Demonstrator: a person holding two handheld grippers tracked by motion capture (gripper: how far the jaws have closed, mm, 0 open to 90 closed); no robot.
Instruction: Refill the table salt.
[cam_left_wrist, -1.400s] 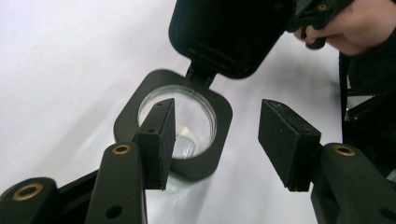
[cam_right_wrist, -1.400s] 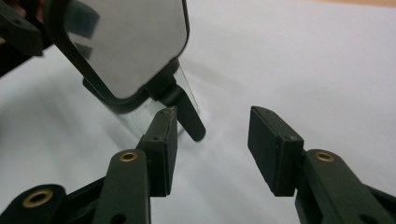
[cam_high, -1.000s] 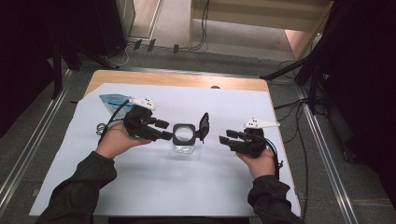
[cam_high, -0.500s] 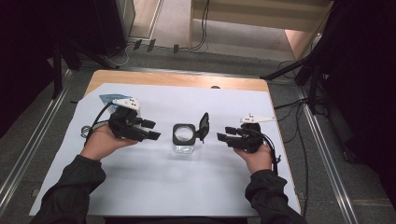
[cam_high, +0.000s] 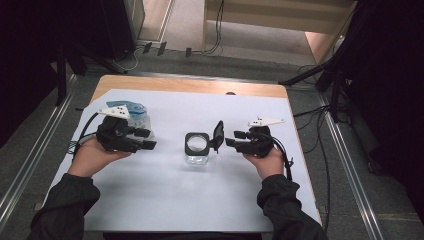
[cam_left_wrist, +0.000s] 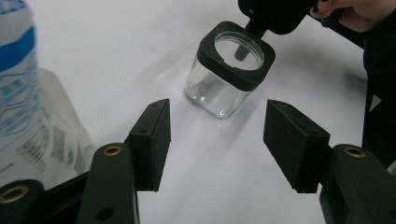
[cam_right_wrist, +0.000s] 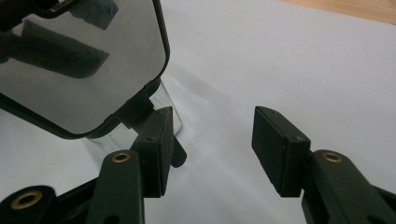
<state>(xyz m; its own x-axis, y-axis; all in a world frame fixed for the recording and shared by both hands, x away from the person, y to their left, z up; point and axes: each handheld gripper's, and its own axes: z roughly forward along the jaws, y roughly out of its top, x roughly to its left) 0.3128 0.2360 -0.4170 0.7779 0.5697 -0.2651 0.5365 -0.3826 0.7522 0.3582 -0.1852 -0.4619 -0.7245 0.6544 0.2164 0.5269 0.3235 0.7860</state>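
Left gripper (cam_left_wrist: 212, 140): jaws apart, nothing between the pads, bare white sheet (cam_high: 165, 200) under them. Right gripper (cam_right_wrist: 210, 144): jaws apart too, having just been opening, nothing between them; its one pad (cam_right_wrist: 156, 149) sits just beside the hinge of the raised lid (cam_right_wrist: 79, 60), whether touching cannot be told from the right gripper view. The jar (cam_high: 197, 148), clear with a black square collar, stands upright near the middle of the sheet, mouth open, its dark lid (cam_high: 218, 136) flipped up on the side facing the right gripper (cam_high: 231, 142). From the left gripper view the jar (cam_left_wrist: 227, 72) lies ahead of the jaws and apart from them, with the lid (cam_left_wrist: 275, 14) standing at its far edge. In the high view the left gripper (cam_high: 148, 139) is held well to the jar's left, pointing toward it, beside a blue-and-white printed bag (cam_high: 135, 112) at the sheet's left part. The bag (cam_left_wrist: 23, 93) fills the near left of the left gripper view. The sheet covers a wooden table (cam_high: 200, 86).
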